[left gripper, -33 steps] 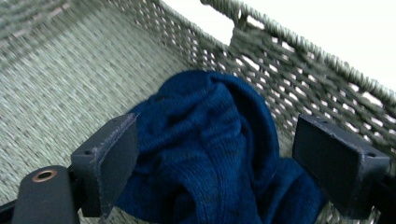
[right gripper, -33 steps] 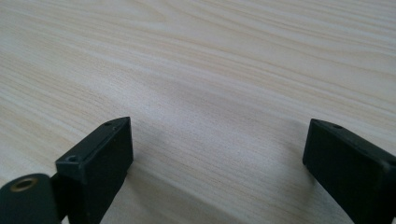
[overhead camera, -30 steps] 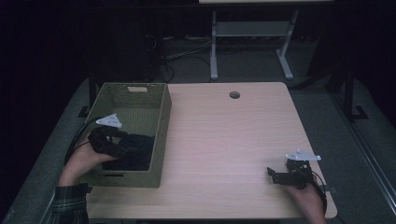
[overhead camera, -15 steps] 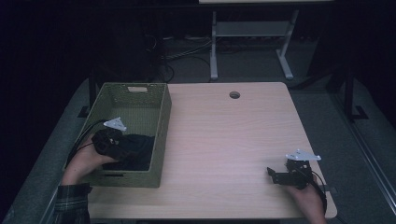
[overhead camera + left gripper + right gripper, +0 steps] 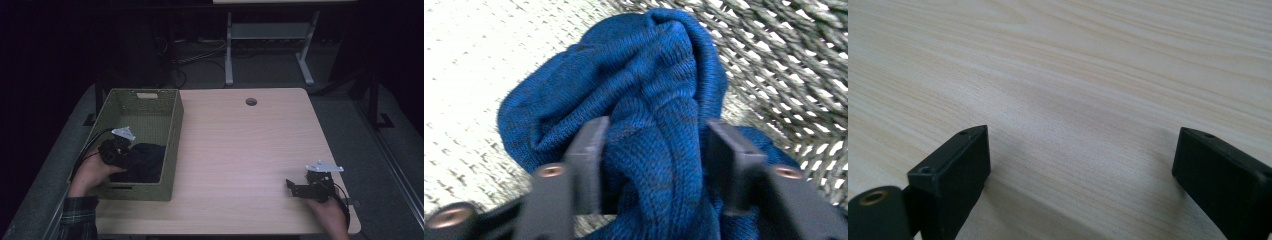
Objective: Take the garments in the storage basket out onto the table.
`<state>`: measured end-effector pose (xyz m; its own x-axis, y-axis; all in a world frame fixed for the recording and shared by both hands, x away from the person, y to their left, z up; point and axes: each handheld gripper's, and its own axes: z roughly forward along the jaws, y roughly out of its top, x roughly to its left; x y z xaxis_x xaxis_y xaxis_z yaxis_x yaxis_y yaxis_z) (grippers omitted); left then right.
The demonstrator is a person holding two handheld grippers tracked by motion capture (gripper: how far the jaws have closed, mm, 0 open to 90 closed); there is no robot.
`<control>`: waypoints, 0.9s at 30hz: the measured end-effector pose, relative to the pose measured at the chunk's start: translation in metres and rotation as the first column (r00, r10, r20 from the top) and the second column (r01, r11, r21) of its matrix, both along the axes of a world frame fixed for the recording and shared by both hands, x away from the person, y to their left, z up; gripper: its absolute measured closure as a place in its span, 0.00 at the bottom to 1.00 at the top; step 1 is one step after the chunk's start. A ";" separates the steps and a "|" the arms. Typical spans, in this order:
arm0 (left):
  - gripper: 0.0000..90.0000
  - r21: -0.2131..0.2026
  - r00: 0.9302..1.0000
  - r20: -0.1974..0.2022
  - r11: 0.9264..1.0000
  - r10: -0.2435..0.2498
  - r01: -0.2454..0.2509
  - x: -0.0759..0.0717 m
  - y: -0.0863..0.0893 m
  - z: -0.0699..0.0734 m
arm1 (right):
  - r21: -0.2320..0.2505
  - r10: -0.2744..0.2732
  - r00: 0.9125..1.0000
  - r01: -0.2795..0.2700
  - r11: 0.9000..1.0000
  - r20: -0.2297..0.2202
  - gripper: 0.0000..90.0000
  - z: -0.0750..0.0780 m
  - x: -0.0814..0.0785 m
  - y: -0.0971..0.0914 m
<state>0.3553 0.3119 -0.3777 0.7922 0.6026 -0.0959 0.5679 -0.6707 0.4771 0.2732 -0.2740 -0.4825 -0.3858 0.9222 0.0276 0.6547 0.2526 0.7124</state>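
You have two hand-held grippers, one blue knitted garment, one woven basket and one desk in front of you.

Your left hand-held gripper (image 5: 651, 150) is down inside the basket (image 5: 172, 145), at about 9 o'clock on the desk (image 5: 250, 160). Its jaws have just been closing and now press on a thick fold of the blue knitted garment (image 5: 644, 90) from both sides, the fold bulging up between them. In the high view the same left hand-held gripper (image 5: 116, 150) sits at the basket's near left, with your hand behind it at 7 o'clock.

The garment is a deep blue rib knit, bunched and rumpled into a rounded heap. It lies on the basket's pale floor in the near half, up against the wall on the desk side. From above the garment (image 5: 145, 160) reads as a dark mass.

The basket is an olive-green open weave with a handle slot in its far wall, and it stands at the desk's left edge. Its woven wall rises close beside the garment at 2 o'clock in the left gripper view, so the grip has the wall close on that side.

Your right hand-held gripper (image 5: 305, 186) rests at about 5 o'clock on the desk, well apart from the basket. Its jaws (image 5: 1080, 165) stand wide apart with bare wood grain between them. A round cable hole (image 5: 251, 101) sits at 12 o'clock near the far edge.
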 end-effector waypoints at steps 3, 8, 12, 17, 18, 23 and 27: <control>0.71 -0.014 1.000 -0.021 1.000 0.012 -0.012 0.001 0.001 0.000 | 0.000 0.000 1.000 0.000 1.000 0.000 0.09 0.000 0.000 0.000; 0.73 -0.031 1.000 -0.009 0.999 0.027 -0.028 0.002 0.003 0.002 | 0.000 0.000 1.000 0.000 1.000 0.000 0.09 0.000 0.000 0.000; 0.73 -0.062 0.999 0.006 0.997 0.050 -0.049 0.001 0.007 0.006 | 0.000 0.000 1.000 0.000 1.000 0.000 0.09 0.000 0.000 0.000; 0.73 -0.090 0.997 0.032 0.994 0.069 -0.066 0.001 0.012 0.011 | 0.000 0.000 1.000 0.000 1.000 0.000 0.09 0.000 0.000 0.000; 0.73 -0.096 0.997 0.039 0.993 0.071 -0.067 0.001 0.013 0.012 | 0.000 0.000 1.000 0.000 1.000 0.000 0.09 0.000 0.000 0.000; 0.73 -0.140 0.992 0.070 0.986 0.101 -0.091 -0.001 0.018 0.018 | 0.000 0.000 1.000 0.000 1.000 0.000 0.09 0.000 0.000 0.000; 0.73 -0.171 0.986 0.104 0.979 0.129 -0.110 -0.002 0.023 0.024 | 0.000 0.000 1.000 0.000 1.000 0.000 0.09 0.000 0.000 0.000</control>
